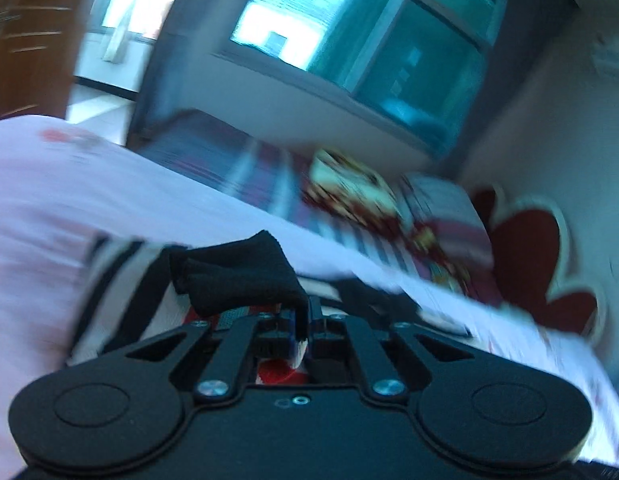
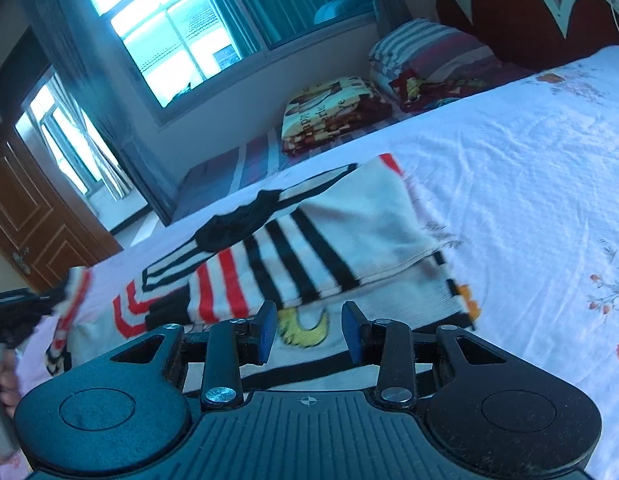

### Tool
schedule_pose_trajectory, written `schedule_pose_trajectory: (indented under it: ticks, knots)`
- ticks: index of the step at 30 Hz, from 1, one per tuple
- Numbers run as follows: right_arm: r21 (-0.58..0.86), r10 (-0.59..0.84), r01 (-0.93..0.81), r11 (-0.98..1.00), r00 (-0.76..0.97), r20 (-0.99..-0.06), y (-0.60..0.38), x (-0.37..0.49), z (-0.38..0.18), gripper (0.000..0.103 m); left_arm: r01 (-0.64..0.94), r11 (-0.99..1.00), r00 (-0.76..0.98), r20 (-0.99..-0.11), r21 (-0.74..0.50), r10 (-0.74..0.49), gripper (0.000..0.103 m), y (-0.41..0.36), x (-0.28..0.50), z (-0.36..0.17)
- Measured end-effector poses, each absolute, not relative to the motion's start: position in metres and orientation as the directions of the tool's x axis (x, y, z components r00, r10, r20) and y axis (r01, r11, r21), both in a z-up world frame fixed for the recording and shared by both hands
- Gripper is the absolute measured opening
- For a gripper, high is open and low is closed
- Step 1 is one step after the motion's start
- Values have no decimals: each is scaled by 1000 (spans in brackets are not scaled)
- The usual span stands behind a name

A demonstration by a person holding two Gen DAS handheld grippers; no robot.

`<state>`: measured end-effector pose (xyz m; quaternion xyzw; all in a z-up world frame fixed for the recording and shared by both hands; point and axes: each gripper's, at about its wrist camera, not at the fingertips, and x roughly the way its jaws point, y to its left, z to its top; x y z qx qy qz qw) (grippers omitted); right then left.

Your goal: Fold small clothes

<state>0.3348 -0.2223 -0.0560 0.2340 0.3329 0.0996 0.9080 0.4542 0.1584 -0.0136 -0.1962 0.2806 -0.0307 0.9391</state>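
A white knitted sweater with black and red stripes lies partly folded on the bed sheet. My right gripper hovers low over its near edge, open, its blue pads apart with nothing pinched between them. My left gripper is shut on a black ribbed cuff of the sweater, which drapes over the fingertips above the striped cloth. In the right wrist view the left gripper shows at the left edge, lifting a red-striped sleeve end. The left wrist view is blurred.
A person's hand grips the left tool. A folded patterned blanket and striped pillows lie at the far side by the red headboard. Windows and a wooden door stand beyond the bed.
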Motion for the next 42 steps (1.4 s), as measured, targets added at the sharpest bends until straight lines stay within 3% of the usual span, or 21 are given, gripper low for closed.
schedule_pose_trajectory:
  ticks: [8,10,11,13,18,25,32,35,36,37,42]
  knots:
    - [514,367,-43,857,751,-549,-261,340,-62,37,110,961,706,-661,-255,-256,8,26,495,-71]
    - [536,381,-38,843,746,-546,-270,345,-63,37,165,953,667,-683,-254,-297,35,0,500,-83]
    - [547,389,-38,836,744,-543,-273,347,-63,37,196,946,665,-675,-257,-321,42,-6,493,-86]
    - [557,401,-46,829,744,-535,-276,353,-62,37,217,949,690,-651,-230,-316,73,-17,481,-86]
    - [566,461,-110,817,714,-527,-255,380,-68,37,128,971,796,-564,-200,-221,73,23,417,-72]
    - [642,568,-153,752,644,-512,-196,428,-96,37,-211,973,779,-618,-94,109,70,135,366,-85]
    - [703,599,-90,705,605,-524,-168,466,-120,37,-237,969,761,-634,-72,139,70,168,377,-91]
    - [693,589,-87,716,610,-531,-158,474,-120,36,-222,972,751,-649,-74,122,63,169,385,-96]
    - [677,578,-92,730,612,-540,-155,475,-119,13,-223,972,750,-650,-74,122,63,171,386,-95]
    - [660,569,-99,745,610,-551,-151,477,-116,3,-224,972,743,-658,-73,122,63,170,391,-97]
    - [581,514,-167,797,693,-506,-156,466,-87,3,-213,975,741,-662,-67,116,63,171,396,-99]
